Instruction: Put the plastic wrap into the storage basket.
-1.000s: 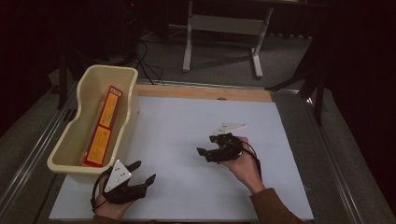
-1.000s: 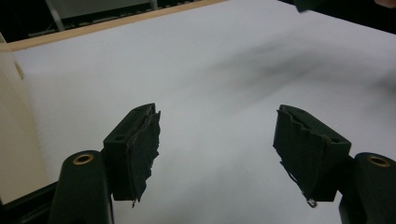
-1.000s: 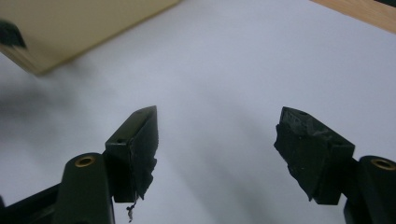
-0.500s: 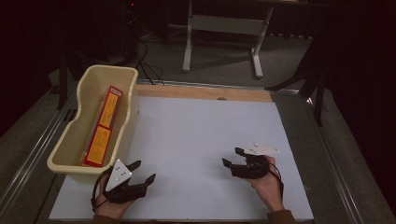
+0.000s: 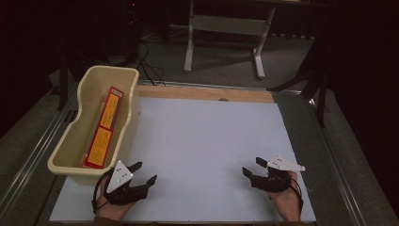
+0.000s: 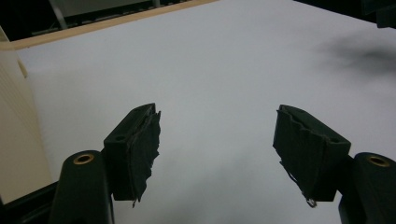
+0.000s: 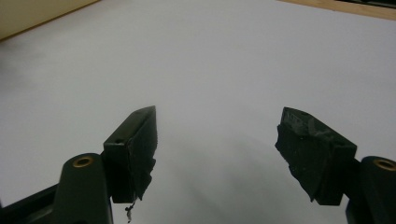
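White tabletop (image 5: pixel 207 141) lies bare between both sets of jaws, which stand wide apart, empty. Left gripper (image 5: pixel 143 174) rests at the near-left edge, just beside the cream tub (image 5: pixel 70 141); right gripper (image 5: pixel 252 167) at near right, well apart. Inside the tub lies a red-and-yellow box (image 5: pixel 104 127), probably cardboard. Dark floor surrounds the table.

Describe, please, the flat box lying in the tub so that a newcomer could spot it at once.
Start at the white table; at its left edge stands a cream tub. Inside lies the long flat box, red with yellow label panels, the one brightly coloured thing there.
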`<control>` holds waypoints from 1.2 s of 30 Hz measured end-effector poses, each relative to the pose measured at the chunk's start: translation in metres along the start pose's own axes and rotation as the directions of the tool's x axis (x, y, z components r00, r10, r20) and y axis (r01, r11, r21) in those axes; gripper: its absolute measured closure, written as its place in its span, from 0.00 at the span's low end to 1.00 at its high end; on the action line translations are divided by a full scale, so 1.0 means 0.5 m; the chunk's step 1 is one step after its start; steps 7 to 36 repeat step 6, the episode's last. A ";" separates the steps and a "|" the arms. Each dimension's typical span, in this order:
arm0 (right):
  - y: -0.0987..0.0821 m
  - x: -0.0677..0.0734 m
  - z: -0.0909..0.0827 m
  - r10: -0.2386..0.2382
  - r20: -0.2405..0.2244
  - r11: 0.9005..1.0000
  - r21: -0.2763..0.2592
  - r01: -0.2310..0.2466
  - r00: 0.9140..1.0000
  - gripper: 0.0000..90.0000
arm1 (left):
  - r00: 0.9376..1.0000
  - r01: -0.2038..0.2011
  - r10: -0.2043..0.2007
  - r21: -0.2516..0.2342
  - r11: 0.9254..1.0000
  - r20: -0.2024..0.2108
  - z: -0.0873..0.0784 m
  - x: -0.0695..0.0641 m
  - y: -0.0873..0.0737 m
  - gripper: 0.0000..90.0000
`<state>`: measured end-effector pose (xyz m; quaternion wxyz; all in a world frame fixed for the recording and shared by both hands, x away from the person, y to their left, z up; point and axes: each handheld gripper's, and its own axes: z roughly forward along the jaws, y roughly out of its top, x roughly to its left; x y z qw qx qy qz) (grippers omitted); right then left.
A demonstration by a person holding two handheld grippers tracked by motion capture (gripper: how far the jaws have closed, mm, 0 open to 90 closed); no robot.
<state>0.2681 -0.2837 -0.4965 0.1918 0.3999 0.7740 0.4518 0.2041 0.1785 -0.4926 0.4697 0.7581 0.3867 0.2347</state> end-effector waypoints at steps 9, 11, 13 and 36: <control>-0.009 -0.003 -0.005 -0.016 -0.009 1.000 0.008 0.016 1.000 0.30 | 1.000 -0.005 0.005 0.006 1.000 -0.008 0.003 0.000 -0.001 0.34; -0.009 -0.003 -0.005 -0.016 -0.009 1.000 0.008 0.016 1.000 0.30 | 1.000 -0.005 0.005 0.006 1.000 -0.008 0.003 0.000 -0.001 0.34; -0.009 -0.003 -0.005 -0.016 -0.009 1.000 0.008 0.016 1.000 0.30 | 1.000 -0.005 0.005 0.006 1.000 -0.008 0.003 0.000 -0.001 0.34; -0.009 -0.003 -0.005 -0.016 -0.009 1.000 0.008 0.016 1.000 0.30 | 1.000 -0.005 0.005 0.006 1.000 -0.008 0.003 0.000 -0.001 0.34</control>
